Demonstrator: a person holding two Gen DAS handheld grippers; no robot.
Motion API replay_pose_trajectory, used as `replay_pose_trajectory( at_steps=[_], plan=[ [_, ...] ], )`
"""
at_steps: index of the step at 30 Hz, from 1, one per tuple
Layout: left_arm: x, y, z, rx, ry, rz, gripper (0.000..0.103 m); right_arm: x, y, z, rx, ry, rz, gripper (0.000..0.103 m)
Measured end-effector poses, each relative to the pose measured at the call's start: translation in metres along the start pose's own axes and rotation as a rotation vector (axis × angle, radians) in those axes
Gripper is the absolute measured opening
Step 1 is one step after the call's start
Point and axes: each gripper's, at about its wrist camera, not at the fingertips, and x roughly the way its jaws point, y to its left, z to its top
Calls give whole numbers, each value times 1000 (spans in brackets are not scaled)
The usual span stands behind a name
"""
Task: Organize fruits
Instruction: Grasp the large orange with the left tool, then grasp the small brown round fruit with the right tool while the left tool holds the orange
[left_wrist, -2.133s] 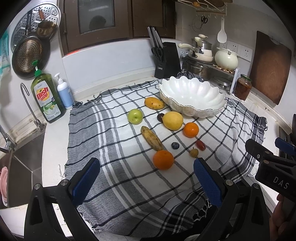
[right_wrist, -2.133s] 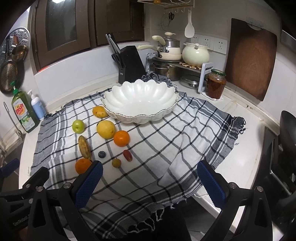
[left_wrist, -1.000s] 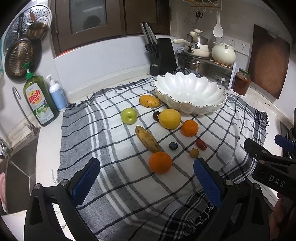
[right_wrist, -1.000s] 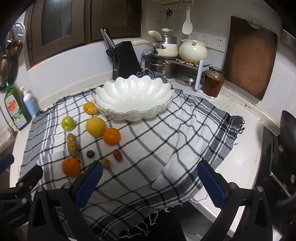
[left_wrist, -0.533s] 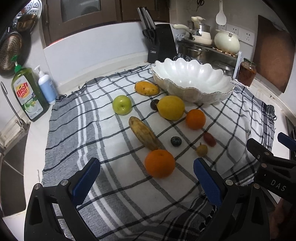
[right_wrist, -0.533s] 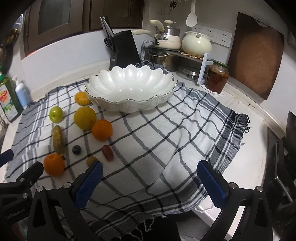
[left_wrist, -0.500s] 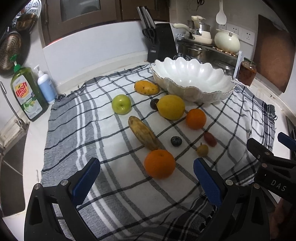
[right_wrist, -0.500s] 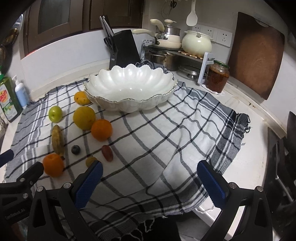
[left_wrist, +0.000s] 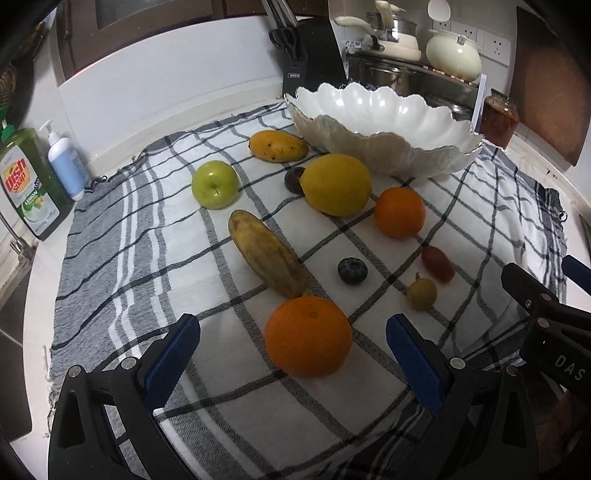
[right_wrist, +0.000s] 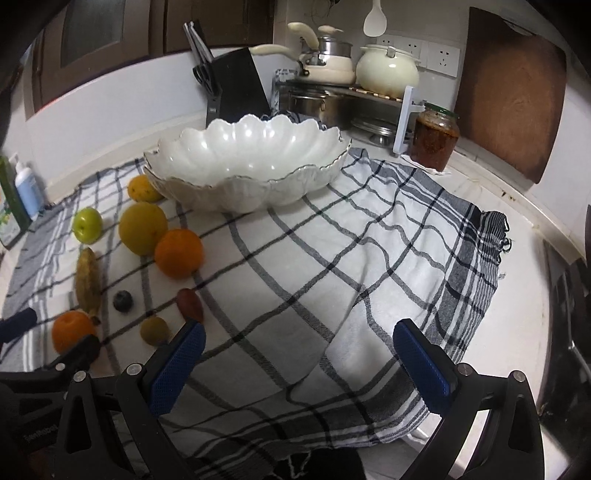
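dish soap (left_wrist: 27, 184): far left of the bowl, at the cloth's edge, pump bottle (left_wrist: 66, 166) just beside it
checked cloth (left_wrist: 129, 236): under everything; all fruit loose on it, none in the bowl yet
green apple (left_wrist: 215, 184): left of the bowl, well apart from it
banana (left_wrist: 266, 253): brown, left-front of the bowl; long axis slants from the apple side toward the near orange, tip about touching it
mango (left_wrist: 277, 146): just beside the bowl's left rim
near orange (left_wrist: 307, 336): farthest fruit in front of the bowl, dead centre between the left fingers, round so no axis to line up
left gripper (left_wrist: 293, 350): wide, empty; blue pads flank the near orange, clear of it on both sides
lemon (left_wrist: 335, 185): in front of the bowl, close; dark plum (left_wrist: 293, 180) tucked against its left side
blueberry (left_wrist: 352, 270): front of the bowl, between banana and grape
second orange (left_wrist: 400, 212): front of the bowl, right of the lemon
red grape (left_wrist: 438, 264): front-right, small yellowish fruit (left_wrist: 421, 293) near it
scalloped white bowl (right_wrist: 258, 192): back centre, empty as far as seen
right gripper (right_wrist: 299, 356): wide, empty, over bare cloth right-front of the bowl, no fruit between its fingers
jar (right_wrist: 436, 138): right of the bowl, off the cloth
next, likely: left is nearer; push straight ahead and close on the near orange, then carry up and back to the bowl
risk: brushing the banana tip
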Motion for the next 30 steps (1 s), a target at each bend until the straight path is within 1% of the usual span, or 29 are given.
replay_pose_trajectory(
  at_steps=[4,6,8,9,11,14,18,20,26,30],
  plan=[
    [10,0,1,7,11,-4,94,8,3,0,-13,15,14,102],
    [14,0,1,10,19,-6,89,11,4,0,-15,21,25,100],
    [17,0,-1,13,16,-6,81,13,5,-1,-16,24,29,96],
    [18,-1,-1,18,12,-5,79,15,6,-1,-17,26,33,95],
    [19,-2,-2,26,11,-9,70,17,7,-1,-14,33,42,89],
    [21,-2,-4,32,13,-22,63,20,8,-2,-13,42,56,84],
    [19,-2,-4,35,6,-32,56,21,9,-2,-13,51,68,82],
    [18,-3,-5,39,2,-45,48,22,10,-2,-11,52,69,82],
    [14,-2,-7,36,2,-51,47,18,10,-3,-11,51,58,82],
    [6,1,-10,31,-15,-58,47,12,11,-3,-12,37,62,82]
  ],
)
